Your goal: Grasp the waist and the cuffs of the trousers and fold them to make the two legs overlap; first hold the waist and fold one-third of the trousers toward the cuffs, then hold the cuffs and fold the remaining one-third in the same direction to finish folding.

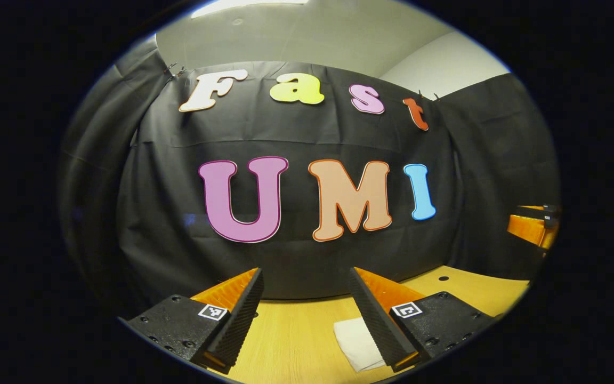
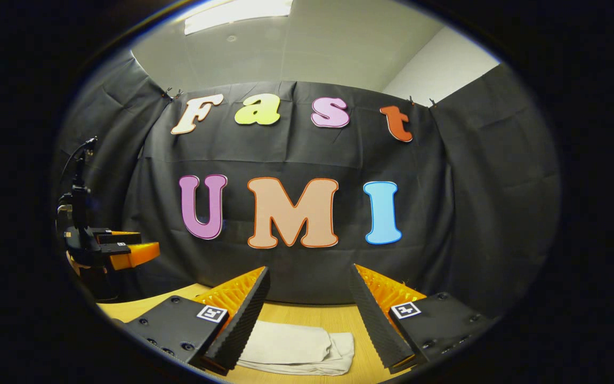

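Note:
The white trousers (image 2: 293, 349) lie folded into a compact stack on the wooden table (image 2: 296, 314), below and between the fingers in the right gripper view. My right gripper (image 2: 309, 274) hangs above them, open and empty. In the left gripper view a corner of the folded trousers (image 1: 355, 341) shows beside the right-hand finger. My left gripper (image 1: 307, 274) is open too, raised over the table (image 1: 291, 330), holding nothing. The left gripper (image 2: 136, 250) also appears far off at the left edge of the right gripper view, and the right gripper (image 1: 533, 224) at the right edge of the left gripper view.
The black cloth wall closes off the back and sides of the booth just past the table's far edge. A small dark hole (image 1: 443, 278) marks the tabletop at the right in the left gripper view.

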